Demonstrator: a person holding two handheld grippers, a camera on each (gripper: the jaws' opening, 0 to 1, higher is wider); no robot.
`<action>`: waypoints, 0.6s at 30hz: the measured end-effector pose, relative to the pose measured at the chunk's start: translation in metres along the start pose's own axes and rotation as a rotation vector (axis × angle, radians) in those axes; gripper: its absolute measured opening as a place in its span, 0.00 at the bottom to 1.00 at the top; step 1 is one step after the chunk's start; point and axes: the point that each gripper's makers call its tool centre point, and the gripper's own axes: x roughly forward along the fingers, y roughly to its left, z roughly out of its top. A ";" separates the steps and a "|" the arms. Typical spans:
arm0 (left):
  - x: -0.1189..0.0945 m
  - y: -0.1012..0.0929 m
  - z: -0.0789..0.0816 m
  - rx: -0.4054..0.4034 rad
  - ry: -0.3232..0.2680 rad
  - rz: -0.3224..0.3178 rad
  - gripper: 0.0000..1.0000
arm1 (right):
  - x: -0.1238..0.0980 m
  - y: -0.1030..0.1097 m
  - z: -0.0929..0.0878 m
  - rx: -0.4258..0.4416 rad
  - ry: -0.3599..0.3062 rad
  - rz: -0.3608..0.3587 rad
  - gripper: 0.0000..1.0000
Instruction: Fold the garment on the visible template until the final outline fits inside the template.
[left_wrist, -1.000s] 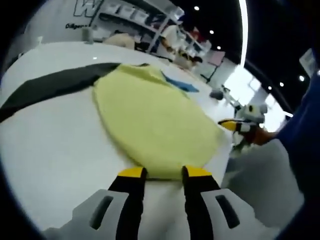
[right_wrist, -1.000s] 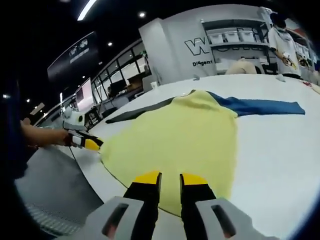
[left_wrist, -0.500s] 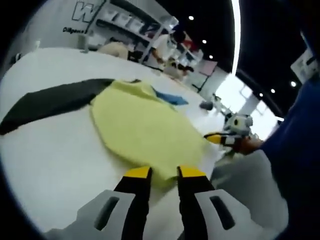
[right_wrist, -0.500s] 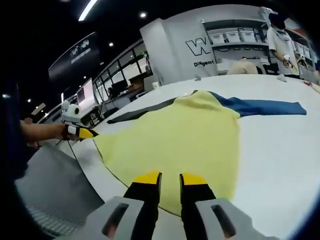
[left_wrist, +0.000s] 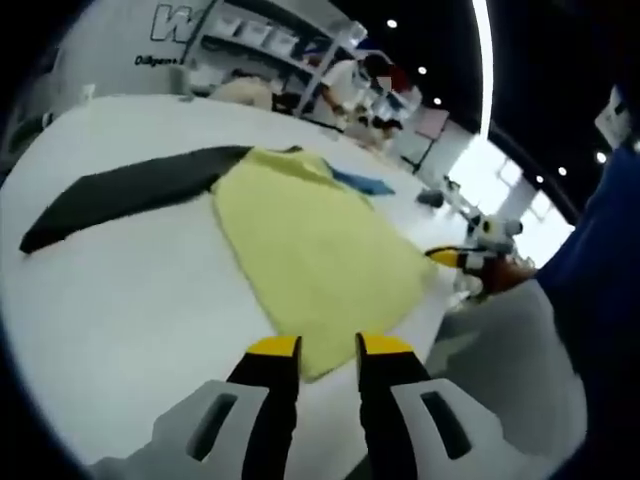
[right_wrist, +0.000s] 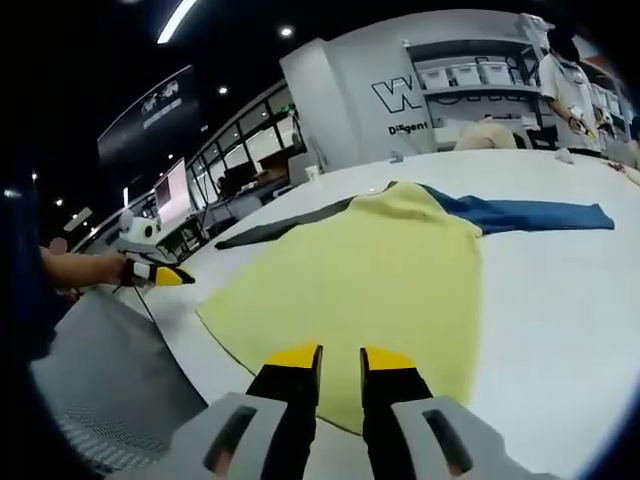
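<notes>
White worktop (right_wrist: 560, 300) in a big dim hall, shelving and a lettered wall behind. Yellow garment (right_wrist: 380, 285) lies flat on it, one black sleeve (left_wrist: 120, 190) out to one side, one blue sleeve (right_wrist: 525, 213) to the other. Left gripper view: left gripper (left_wrist: 329, 347) jaws slightly apart, nothing between them, tips just over the garment's near corner. Right gripper view: right gripper (right_wrist: 340, 356) jaws also parted and holding nothing, tips above the hem. Can't tell whether either touches the fabric. Each gripper also appears off the worktop edge in the other's view, held by a hand (right_wrist: 85, 268).
</notes>
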 end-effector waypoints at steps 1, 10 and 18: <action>0.003 0.001 0.008 -0.025 -0.037 0.003 0.25 | 0.002 -0.002 0.003 0.004 -0.004 0.002 0.11; 0.009 0.012 0.057 -0.159 -0.309 0.048 0.45 | 0.016 -0.034 0.037 0.022 -0.064 -0.024 0.12; 0.034 0.004 0.048 -0.109 -0.267 0.070 0.50 | 0.057 -0.066 0.098 0.014 -0.155 -0.045 0.13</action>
